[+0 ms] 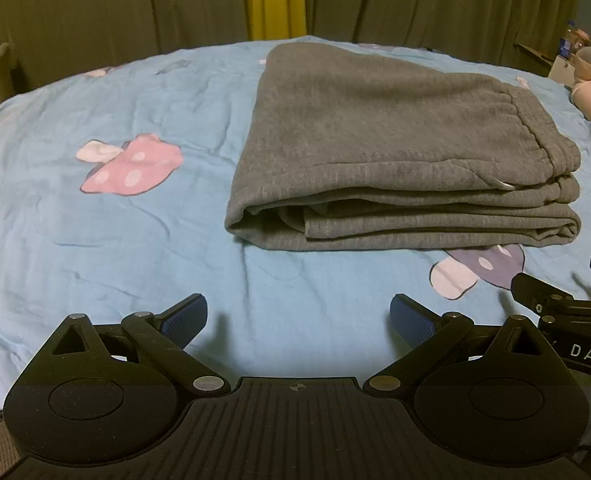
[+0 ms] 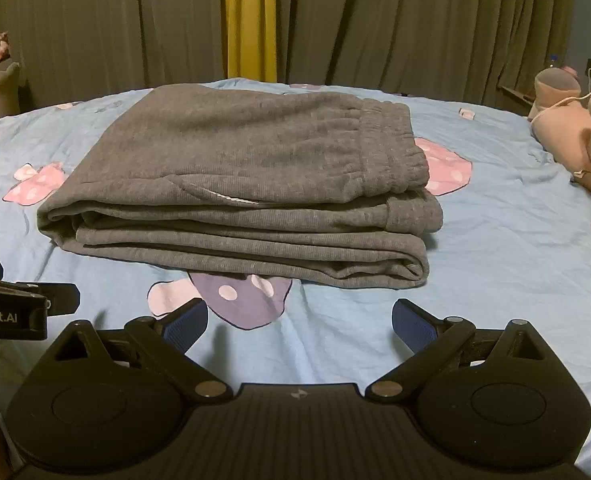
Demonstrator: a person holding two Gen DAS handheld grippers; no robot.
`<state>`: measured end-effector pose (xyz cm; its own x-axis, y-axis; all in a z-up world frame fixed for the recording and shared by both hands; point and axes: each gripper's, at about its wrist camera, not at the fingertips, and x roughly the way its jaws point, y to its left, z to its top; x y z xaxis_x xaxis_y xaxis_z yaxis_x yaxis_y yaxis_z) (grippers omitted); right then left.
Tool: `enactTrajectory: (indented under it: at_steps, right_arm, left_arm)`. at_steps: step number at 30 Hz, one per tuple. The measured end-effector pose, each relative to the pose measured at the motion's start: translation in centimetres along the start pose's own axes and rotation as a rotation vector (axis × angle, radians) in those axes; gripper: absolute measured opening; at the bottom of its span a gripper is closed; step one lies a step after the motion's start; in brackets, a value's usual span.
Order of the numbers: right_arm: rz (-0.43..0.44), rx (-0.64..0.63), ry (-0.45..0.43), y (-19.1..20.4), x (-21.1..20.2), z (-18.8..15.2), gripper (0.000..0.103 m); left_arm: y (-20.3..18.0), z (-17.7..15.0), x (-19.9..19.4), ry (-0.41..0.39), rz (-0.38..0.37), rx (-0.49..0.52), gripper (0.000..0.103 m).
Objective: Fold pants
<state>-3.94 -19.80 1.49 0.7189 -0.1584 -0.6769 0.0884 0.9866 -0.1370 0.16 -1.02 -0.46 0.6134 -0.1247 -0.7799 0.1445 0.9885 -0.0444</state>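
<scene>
The left gripper [image 1: 298, 322], black with blue ribbed pads, has its jaws spread wide and holds nothing. It hangs over bare bedsheet. The right gripper [image 2: 300, 322], of the same build, is likewise spread and empty. The two sit side by side, each showing at the edge of the other's view.

The grey fleece sweatpants [image 2: 235, 184], folded into a thick rectangular stack, lie on the bed with the light blue mushroom-print sheet [image 1: 115, 260]. From the right gripper the stack lies at 12 o'clock, slightly toward 11, near but apart. From the left gripper it lies toward 1 o'clock and somewhat farther off. The right gripper is judged the nearer.

The stack's near face shows layered edges running from 9 to 3 o'clock. The elastic waistband [image 2: 391, 148] lies on top at the 3 o'clock end, and the rounded fold is at the 9 o'clock end.

The fold appears complete. Any further adjustment would require a forward reach, shortest from the right.
</scene>
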Motion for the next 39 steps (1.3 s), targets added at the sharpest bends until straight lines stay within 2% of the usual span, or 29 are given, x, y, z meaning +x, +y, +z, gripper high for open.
enactTrajectory:
  at_steps: [39]
  right_arm:
    - [-0.004, 0.020, 0.004, -0.41, -0.02, -0.06, 0.099]
  left_arm:
    - [-0.40, -0.08, 0.01, 0.002, 0.001, 0.024, 0.102]
